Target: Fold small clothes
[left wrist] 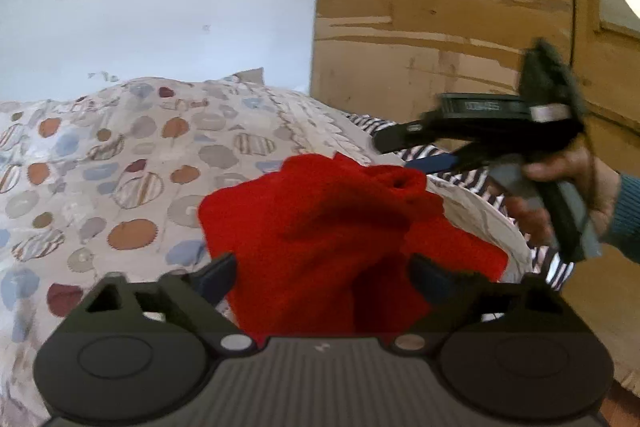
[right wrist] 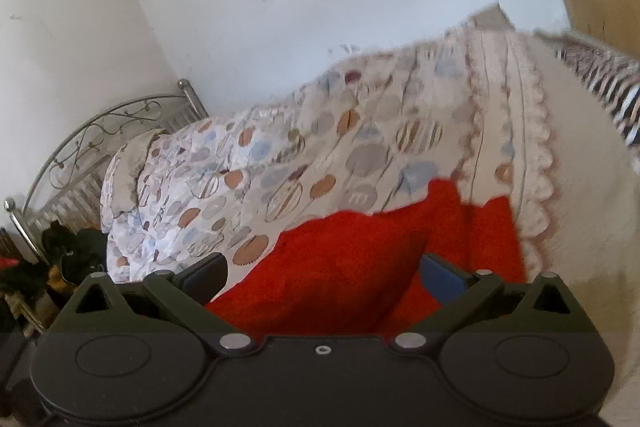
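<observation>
My left gripper (left wrist: 322, 277) hangs jaws apart, gripping nothing, with the bunched red knitted garment (left wrist: 320, 227) on the spotted quilted bedspread (left wrist: 120, 155) directly ahead, nearer than my spread right gripper (right wrist: 324, 275).

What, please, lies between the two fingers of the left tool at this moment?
In the left wrist view, the red garment bunches up between the open left tool's fingers, resting on the patterned bedspread; the pads do not visibly press on it.

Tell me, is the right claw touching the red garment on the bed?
Apart. The left wrist view shows the right claw in the air beyond the red garment, striped fabric visible between its tips and the cloth.
</observation>
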Motion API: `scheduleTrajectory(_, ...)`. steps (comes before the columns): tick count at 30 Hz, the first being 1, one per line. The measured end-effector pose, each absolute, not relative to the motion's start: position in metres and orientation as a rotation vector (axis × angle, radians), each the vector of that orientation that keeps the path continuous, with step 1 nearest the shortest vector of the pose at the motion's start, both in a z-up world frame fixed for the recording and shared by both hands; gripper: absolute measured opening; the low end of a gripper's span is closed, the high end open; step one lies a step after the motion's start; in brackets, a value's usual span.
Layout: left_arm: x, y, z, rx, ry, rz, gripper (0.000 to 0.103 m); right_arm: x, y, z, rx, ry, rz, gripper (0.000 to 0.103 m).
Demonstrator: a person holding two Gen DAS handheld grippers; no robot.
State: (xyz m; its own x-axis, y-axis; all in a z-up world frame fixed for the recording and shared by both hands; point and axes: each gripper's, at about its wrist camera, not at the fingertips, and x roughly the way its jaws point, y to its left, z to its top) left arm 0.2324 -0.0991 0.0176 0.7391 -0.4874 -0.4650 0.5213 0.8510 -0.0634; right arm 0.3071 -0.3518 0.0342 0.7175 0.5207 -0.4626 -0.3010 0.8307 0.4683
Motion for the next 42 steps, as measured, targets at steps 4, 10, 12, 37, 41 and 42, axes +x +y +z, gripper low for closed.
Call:
scheduleTrajectory(4, 0.233, -0.103, 0.014, 0.101, 0.473, -0.551, 0.068, 0.329, -0.349, 0.016, 0.430, 0.707, 0.409, 0.079)
scheduleTrajectory(10, 0.228, -0.115, 0.012, 0.143, 0.463, -0.578, 0.042, 0.340, -0.349, 0.003, 0.468, 0.688, 0.369, 0.028)
scheduleTrajectory(12, 0.226, -0.125, 0.012, 0.165, 0.460, -0.605, 0.039, 0.339, -0.352, 0.007, 0.468, 0.648, 0.364, 0.021)
scheduleTrajectory(37, 0.226, -0.131, 0.023, -0.047, 0.524, -0.840, 0.058, 0.298, -0.414, -0.023, 0.507, 0.567, 0.177, 0.023)
scheduleTrajectory(41, 0.229, -0.101, 0.028, -0.185, 0.482, -0.758, 0.084, 0.298, -0.406, -0.017, 0.449, 0.567, 0.157, 0.023)
scheduleTrajectory(42, 0.229, -0.093, 0.028, -0.217, 0.476, -0.729, 0.084, 0.297, -0.405, -0.016, 0.441, 0.567, 0.152, 0.023)
